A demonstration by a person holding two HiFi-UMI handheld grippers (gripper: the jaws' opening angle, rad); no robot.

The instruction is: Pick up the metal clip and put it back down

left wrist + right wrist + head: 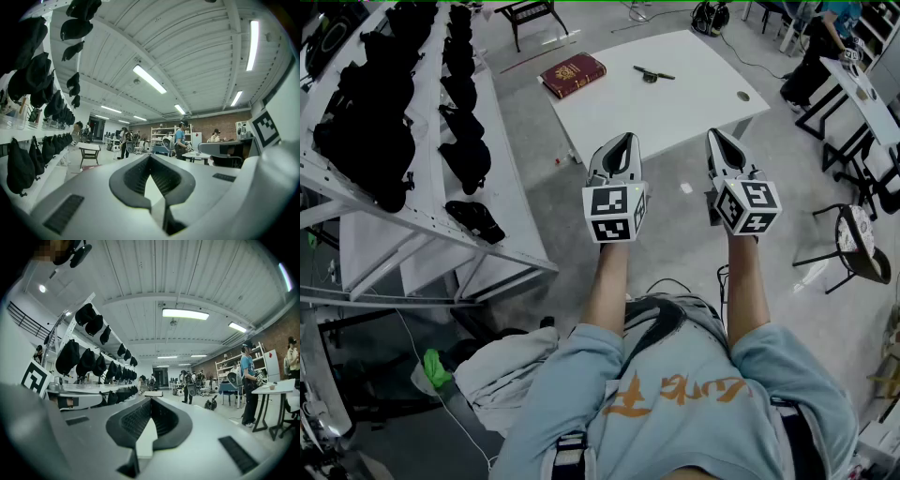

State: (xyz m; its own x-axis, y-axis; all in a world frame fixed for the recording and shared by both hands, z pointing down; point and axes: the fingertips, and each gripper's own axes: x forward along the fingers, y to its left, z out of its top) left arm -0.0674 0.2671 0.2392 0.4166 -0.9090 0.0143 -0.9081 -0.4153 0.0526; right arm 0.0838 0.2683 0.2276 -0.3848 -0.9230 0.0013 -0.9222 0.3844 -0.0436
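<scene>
Looking down in the head view: left gripper [623, 141] and right gripper [716, 139] held out level and side by side over the floor [675, 202], well short of the white surface [694, 108]. Carrying nothing. On that surface: red book [573, 74] near the left corner, then a small dark thing [652, 73] further back, judged to be the metal clip but too small to confirm. Also a tiny round item [742, 96] near the right edge, unidentifiable. Rack [422, 131] of dark caps [461, 159] along the left, apart from both grippers.

Step in hand, by judgement: approach only, pick not yet begun. Next move calls for closing in on the surface, spreading one pair of fingers, dropping them around the clip, squeezing, lifting, then setting it back down.

Switching to the left gripper view: fingers [133, 176] clenched tip to tip, gripping nothing. Aimed across the room and ceiling. No clip in frame; anything low and close blocked by the gripper body.

Switching to the right gripper view: fingers [171, 420] likewise pressed together, empty. Same limit: no clip or white surface to be made out, lower frame filled by the gripper's own body.
</scene>
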